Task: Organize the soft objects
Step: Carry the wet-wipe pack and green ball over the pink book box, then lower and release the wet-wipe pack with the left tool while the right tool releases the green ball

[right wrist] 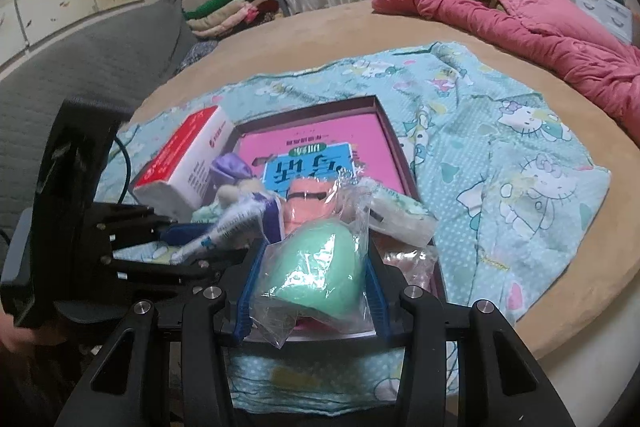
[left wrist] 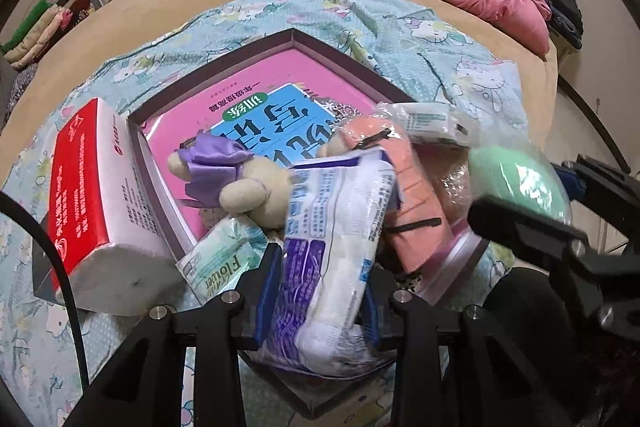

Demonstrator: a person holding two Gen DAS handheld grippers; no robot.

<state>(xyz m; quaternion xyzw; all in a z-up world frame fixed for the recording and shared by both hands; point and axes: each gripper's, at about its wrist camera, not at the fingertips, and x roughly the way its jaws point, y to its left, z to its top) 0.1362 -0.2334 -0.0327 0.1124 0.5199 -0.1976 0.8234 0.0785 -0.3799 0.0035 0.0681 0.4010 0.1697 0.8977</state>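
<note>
Progress: midway | my left gripper [left wrist: 320,291] clamps white pack [left wrist: 340,227], right gripper [right wrist: 312,283] clamps green bag [right wrist: 316,263], both over box [left wrist: 240,55] | tissue brick [left wrist: 96,187] still outside box.

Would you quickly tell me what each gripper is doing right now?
Left gripper: closed on the white and purple packet.
Right gripper: closed on the bagged green sponge.

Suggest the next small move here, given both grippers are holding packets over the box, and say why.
Probably lower the right gripper and release the green bagged item into the box. It is clamped above the box's near end, while the left gripper holds the purple-and-white packet beside it over the pile.
</note>
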